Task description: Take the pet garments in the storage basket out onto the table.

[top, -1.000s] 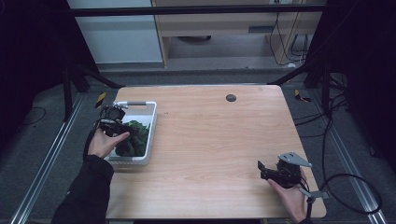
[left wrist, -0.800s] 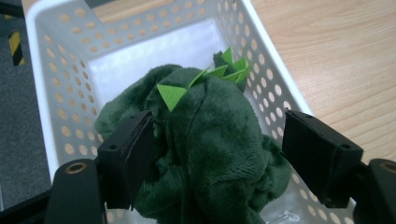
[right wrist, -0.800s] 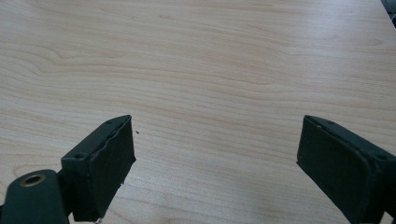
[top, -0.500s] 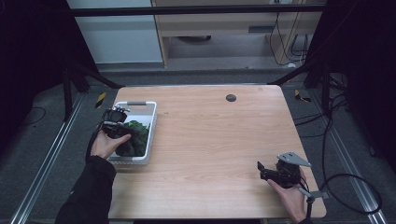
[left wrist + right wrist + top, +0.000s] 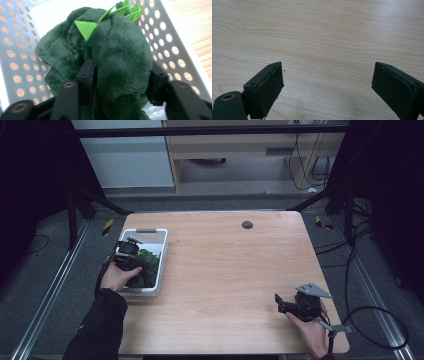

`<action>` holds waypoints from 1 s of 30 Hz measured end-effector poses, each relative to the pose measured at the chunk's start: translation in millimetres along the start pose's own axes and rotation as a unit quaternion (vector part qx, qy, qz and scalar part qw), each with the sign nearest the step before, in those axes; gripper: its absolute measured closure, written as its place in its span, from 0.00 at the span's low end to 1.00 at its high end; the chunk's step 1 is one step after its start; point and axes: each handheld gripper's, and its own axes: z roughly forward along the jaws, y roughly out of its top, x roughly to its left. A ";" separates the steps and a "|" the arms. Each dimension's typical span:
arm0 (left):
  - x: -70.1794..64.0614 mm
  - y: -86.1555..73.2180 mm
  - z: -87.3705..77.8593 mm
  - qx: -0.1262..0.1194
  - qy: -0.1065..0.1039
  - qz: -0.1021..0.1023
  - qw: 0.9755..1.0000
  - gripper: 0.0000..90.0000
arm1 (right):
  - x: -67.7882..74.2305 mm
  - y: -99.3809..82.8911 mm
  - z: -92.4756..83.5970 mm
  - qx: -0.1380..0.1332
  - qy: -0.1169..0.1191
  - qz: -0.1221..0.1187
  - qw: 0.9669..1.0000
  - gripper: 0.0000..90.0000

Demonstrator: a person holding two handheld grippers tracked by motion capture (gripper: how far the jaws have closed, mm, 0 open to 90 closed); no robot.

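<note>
the left gripper point(image 5: 120, 75) has just been closing and now pinches the dark green plush toy point(image 5: 117, 57) inside the white perforated basket point(image 5: 161, 251). the right gripper point(image 5: 327, 87) rests wide on the bench point(image 5: 230, 270).

We are looking at a lab or test room set up for recording. Our wooden table point(image 5: 235, 270) stands alone on grey carpet point(image 5: 45, 270), framed by black metal struts point(image 5: 90, 202) and dark curtains point(image 5: 30, 170) at both sides. Aluminium rails point(image 5: 42, 305) run along the floor, with yellow-black hazard tape point(image 5: 107, 227) beside them. Loose cables point(image 5: 360, 285) trail over the floor, and behind the table we see a light wooden bench point(image 5: 250, 145) with wiring hanging below.
</note>
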 end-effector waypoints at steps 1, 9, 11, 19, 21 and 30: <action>0.6 -0.5 -0.1 -0.001 -0.002 -0.002 1.000 0.63 | 0.0 0.0 0.1 0.000 0.000 0.000 1.000 0.11; 3.0 -3.1 -2.0 0.002 0.000 0.003 1.000 0.80 | 0.5 0.0 0.1 0.003 0.002 0.001 1.000 0.11; 3.6 -3.7 -3.6 -0.001 0.001 0.001 1.000 0.83 | 0.0 -0.1 0.4 0.003 0.001 -0.001 1.000 0.11; 4.2 -4.8 -17.5 -0.014 0.000 0.005 1.000 0.86 | 0.0 -0.2 0.8 0.005 0.001 -0.001 1.000 0.11; 5.8 -5.3 -25.8 -0.023 0.000 0.006 1.000 0.86 | 0.2 -0.2 0.7 0.005 0.002 0.000 1.000 0.11; 8.8 -4.2 -54.9 -0.051 0.005 0.013 0.999 0.86 | 0.7 -0.1 0.9 0.008 0.003 0.001 1.000 0.11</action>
